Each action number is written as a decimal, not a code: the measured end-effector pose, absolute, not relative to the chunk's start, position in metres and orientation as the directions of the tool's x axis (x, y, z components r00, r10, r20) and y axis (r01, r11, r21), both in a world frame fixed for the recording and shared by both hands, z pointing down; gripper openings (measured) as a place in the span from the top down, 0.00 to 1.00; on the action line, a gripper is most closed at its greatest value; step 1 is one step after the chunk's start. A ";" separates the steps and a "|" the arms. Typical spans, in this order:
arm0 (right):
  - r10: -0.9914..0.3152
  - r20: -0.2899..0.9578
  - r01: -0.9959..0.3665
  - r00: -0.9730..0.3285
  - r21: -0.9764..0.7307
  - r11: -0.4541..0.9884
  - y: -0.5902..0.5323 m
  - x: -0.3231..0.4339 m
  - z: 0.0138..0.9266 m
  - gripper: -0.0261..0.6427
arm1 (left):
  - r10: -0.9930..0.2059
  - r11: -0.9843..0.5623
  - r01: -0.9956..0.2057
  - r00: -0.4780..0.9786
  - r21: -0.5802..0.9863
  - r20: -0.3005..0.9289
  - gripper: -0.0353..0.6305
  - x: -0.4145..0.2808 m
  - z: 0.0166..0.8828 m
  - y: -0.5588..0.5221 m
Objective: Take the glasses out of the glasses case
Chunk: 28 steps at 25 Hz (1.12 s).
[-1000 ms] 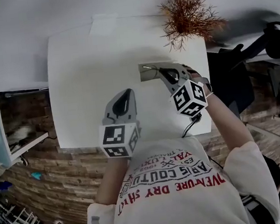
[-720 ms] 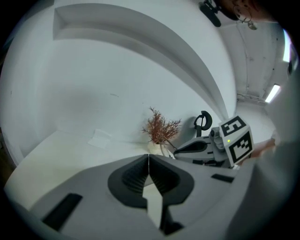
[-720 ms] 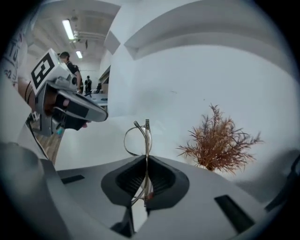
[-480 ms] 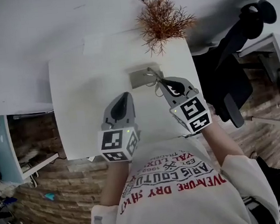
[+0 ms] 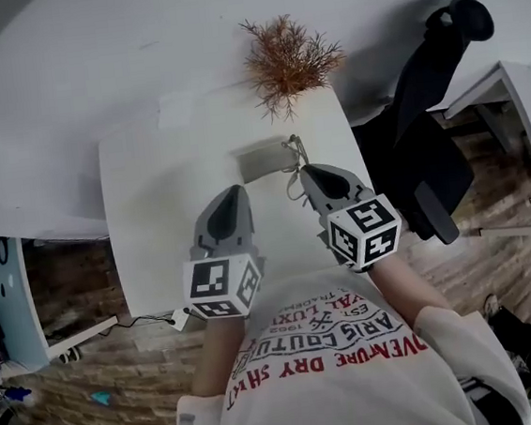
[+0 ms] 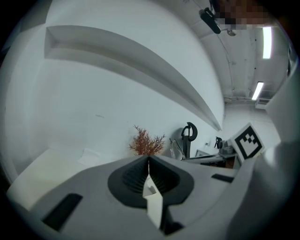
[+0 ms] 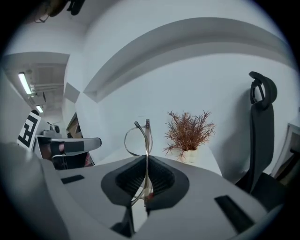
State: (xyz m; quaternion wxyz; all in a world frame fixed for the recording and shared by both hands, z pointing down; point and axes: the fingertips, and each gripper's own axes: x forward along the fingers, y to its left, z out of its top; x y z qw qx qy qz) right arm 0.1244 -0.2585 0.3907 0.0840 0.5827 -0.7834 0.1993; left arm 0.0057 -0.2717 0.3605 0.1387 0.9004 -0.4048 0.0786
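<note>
The grey glasses case point(image 5: 262, 158) lies open on the white table point(image 5: 150, 191), in front of the plant. My right gripper point(image 5: 305, 172) is shut on the thin wire-framed glasses point(image 5: 292, 161), which hang just right of the case and above the table. In the right gripper view the glasses point(image 7: 140, 137) stand upright, pinched between the dark pads point(image 7: 159, 176) of my right gripper point(image 7: 146, 160). My left gripper point(image 5: 234, 193) hovers near the case's front left; its jaws point(image 6: 148, 160) are shut with nothing held. From the left gripper view the glasses point(image 6: 174, 149) show at right.
A dried reddish plant point(image 5: 287, 55) in a white pot stands at the table's far edge. A black office chair point(image 5: 429, 109) is right of the table. A white wall and ledge lie beyond. The person's printed shirt point(image 5: 328, 361) fills the bottom.
Both grippers have risen off the table. The right one has rolled and pulled the glasses out and away from the case; the case stays on the table.
</note>
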 end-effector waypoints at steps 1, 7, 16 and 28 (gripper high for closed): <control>-0.883 0.359 -0.947 -0.301 -0.218 0.234 -0.256 0.126 0.390 0.92 | -0.707 -0.635 -0.750 0.661 0.187 0.250 0.94 0.007 0.360 -0.270; -0.889 0.352 -0.951 -0.293 -0.202 0.234 -0.245 0.125 0.389 0.92 | -0.708 -0.636 -0.745 0.667 0.199 0.233 0.94 0.010 0.357 -0.260; -0.881 0.364 -0.949 -0.303 -0.206 0.241 -0.241 0.122 0.393 0.92 | -0.713 -0.624 -0.756 0.654 0.197 0.252 0.94 0.008 0.364 -0.255; -0.887 0.349 -0.950 -0.303 -0.178 0.255 -0.242 0.123 0.389 0.92 | -0.718 -0.617 -0.759 0.651 0.208 0.247 0.94 0.016 0.363 -0.258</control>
